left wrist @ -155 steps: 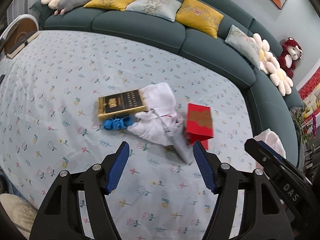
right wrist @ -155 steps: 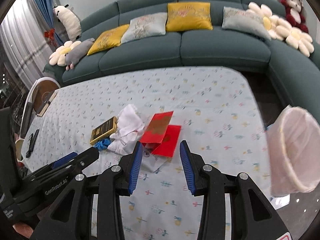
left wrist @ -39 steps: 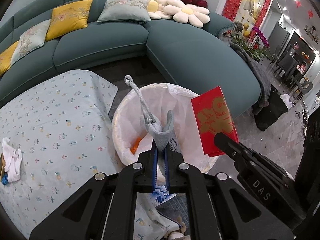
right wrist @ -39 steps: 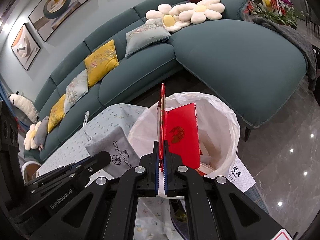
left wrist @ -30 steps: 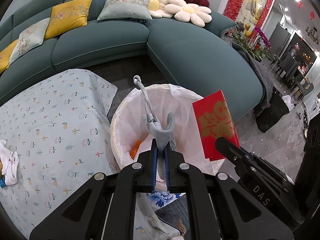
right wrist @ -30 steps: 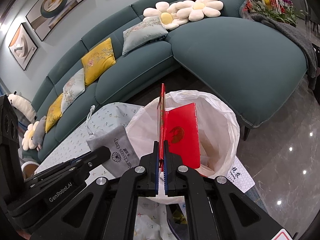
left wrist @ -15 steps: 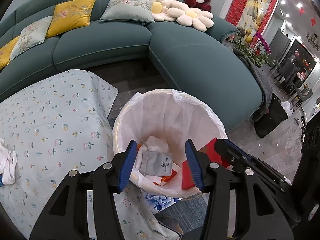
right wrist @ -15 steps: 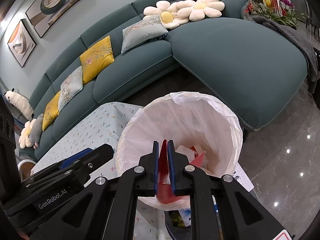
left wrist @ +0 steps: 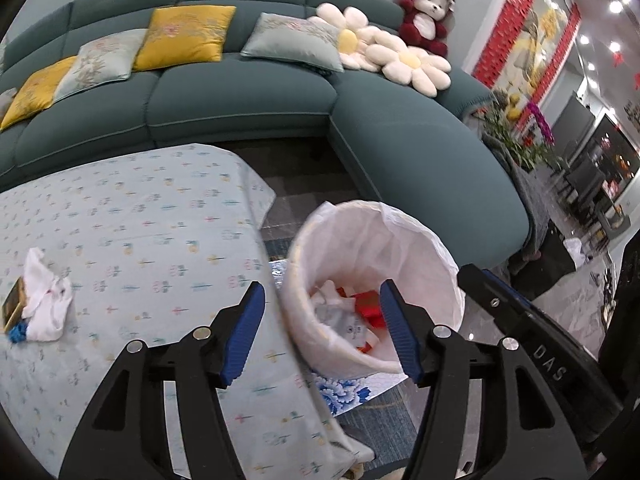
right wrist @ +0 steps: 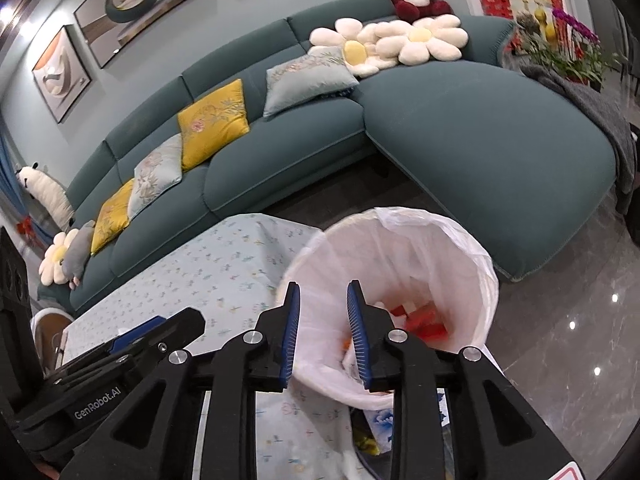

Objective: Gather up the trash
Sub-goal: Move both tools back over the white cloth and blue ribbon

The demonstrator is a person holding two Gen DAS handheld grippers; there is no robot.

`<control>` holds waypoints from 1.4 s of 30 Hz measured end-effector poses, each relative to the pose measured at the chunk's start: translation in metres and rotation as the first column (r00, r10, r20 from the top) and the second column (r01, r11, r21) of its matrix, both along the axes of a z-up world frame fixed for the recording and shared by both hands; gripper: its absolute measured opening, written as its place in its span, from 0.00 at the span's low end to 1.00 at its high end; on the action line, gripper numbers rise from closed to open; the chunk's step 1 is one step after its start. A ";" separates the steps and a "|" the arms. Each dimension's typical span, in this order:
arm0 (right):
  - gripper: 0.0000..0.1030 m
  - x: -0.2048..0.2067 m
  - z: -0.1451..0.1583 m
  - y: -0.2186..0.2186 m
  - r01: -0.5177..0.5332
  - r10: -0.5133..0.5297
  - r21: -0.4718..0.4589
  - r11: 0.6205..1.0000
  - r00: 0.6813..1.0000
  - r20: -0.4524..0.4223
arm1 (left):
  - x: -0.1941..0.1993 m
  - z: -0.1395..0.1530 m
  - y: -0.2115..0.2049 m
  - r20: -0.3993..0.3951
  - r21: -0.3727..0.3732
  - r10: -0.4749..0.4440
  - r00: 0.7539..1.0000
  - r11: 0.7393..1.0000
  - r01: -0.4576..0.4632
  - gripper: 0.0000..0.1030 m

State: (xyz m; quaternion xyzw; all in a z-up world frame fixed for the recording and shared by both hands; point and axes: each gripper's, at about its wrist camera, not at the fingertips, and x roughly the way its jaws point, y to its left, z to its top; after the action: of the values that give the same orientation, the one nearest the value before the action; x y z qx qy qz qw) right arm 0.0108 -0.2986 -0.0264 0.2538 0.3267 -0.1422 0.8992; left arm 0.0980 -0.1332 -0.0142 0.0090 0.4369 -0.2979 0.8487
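Note:
A white-lined trash bin (left wrist: 400, 236) stands on the floor beside the table; it also shows in the right wrist view (right wrist: 460, 264). Inside lie a grey pouch (left wrist: 340, 320) and red envelopes (left wrist: 366, 304). My left gripper (left wrist: 322, 330) is open and empty above the bin's near rim. My right gripper (right wrist: 324, 328) is open and empty over the bin. On the table's left lie crumpled white tissue (left wrist: 42, 296), a gold box (left wrist: 12, 306) and a blue scrap (left wrist: 16, 332).
The table wears a floral cloth (left wrist: 140, 240). A teal sofa (left wrist: 260, 92) with cushions curves behind and to the right of the bin. A blue-patterned paper (left wrist: 340, 390) lies under the bin on the dark floor.
Both grippers opened: the left let go of the grey pouch and the right let go of the red envelopes, which fell into the bin. Both views swung left toward the table.

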 end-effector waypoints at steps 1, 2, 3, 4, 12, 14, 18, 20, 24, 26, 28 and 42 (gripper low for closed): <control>0.27 0.000 0.002 0.004 -0.007 0.007 -0.005 1.000 1.000 0.002 | 0.000 0.002 0.008 0.004 -0.004 0.011 1.000 1.000 -0.011 0.56; 0.28 0.001 0.005 0.009 -0.015 0.015 -0.011 1.000 1.000 0.003 | 0.000 0.004 0.017 0.007 -0.007 0.025 1.000 1.000 -0.025 0.57; 0.30 0.003 0.009 0.017 -0.028 0.028 -0.020 0.999 1.000 0.005 | 0.001 0.005 0.025 0.007 -0.011 0.039 0.999 0.999 -0.039 0.57; 0.30 0.004 0.011 0.023 -0.037 0.037 -0.024 0.999 0.999 0.005 | 0.001 0.007 0.032 0.006 -0.015 0.050 0.999 0.999 -0.050 0.57; 0.37 0.016 0.026 0.082 -0.127 0.127 -0.059 0.990 0.992 0.002 | 0.004 0.016 0.105 0.011 -0.039 0.160 0.987 0.986 -0.159 0.60; 0.38 0.020 0.028 0.098 -0.151 0.151 -0.067 0.986 0.989 -0.003 | 0.006 0.016 0.128 0.013 -0.039 0.200 0.980 0.979 -0.200 0.63; 0.44 0.028 0.030 0.134 -0.193 0.193 -0.077 0.978 0.981 -0.013 | 0.010 0.011 0.174 -0.009 -0.047 0.278 0.960 0.959 -0.279 0.66; 0.44 0.034 0.030 0.153 -0.219 0.218 -0.075 0.973 0.976 -0.021 | 0.012 0.007 0.197 -0.029 -0.053 0.320 0.947 0.946 -0.321 0.67; 0.44 0.042 0.028 0.187 -0.265 0.263 -0.076 0.961 0.964 -0.037 | 0.015 -0.003 0.239 -0.057 -0.051 0.390 0.919 0.918 -0.393 0.67; 0.44 0.047 0.025 0.206 -0.291 0.288 -0.075 0.954 0.956 -0.049 | 0.014 -0.008 0.259 -0.060 -0.043 0.419 0.906 0.906 -0.421 0.67; 0.44 0.052 0.022 0.220 -0.311 0.308 -0.071 0.948 0.950 -0.060 | 0.015 -0.013 0.278 -0.061 -0.032 0.447 0.892 0.893 -0.449 0.67; 0.45 0.096 -0.028 0.306 -0.419 0.401 -0.066 0.906 0.896 -0.193 | 0.033 -0.059 0.374 -0.128 0.000 0.566 0.814 0.821 -0.571 0.67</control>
State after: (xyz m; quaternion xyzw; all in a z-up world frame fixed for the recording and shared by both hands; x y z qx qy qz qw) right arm 0.1069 0.0073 -0.0544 0.1177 0.4426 0.0117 0.8889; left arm 0.1311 0.2403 -0.0727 -0.1567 0.4649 -0.0391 0.8705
